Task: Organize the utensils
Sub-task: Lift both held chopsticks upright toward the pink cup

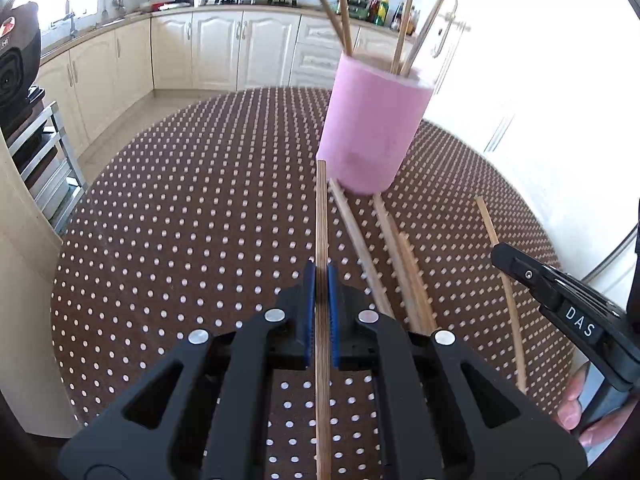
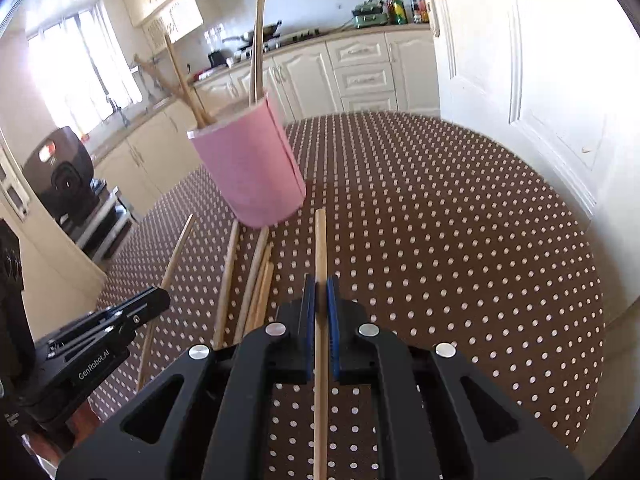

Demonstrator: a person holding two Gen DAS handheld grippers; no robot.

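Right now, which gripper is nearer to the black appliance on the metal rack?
Left. The left gripper sits on the appliance's side of the table, with the black appliance off to its left. The right gripper is farther across, beyond the left one.

Upper ends of chopsticks in the pink cup (image 1: 372, 128) beyond the top edge, cup rim blurred.

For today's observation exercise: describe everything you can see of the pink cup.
The pink cup is a plain, matte cylinder with a pale rim, open at the top. It stands on the dotted brown tablecloth and holds several wooden chopsticks that lean outward. More loose chopsticks lie on the cloth, their ends at its base. Neither gripper touches it.
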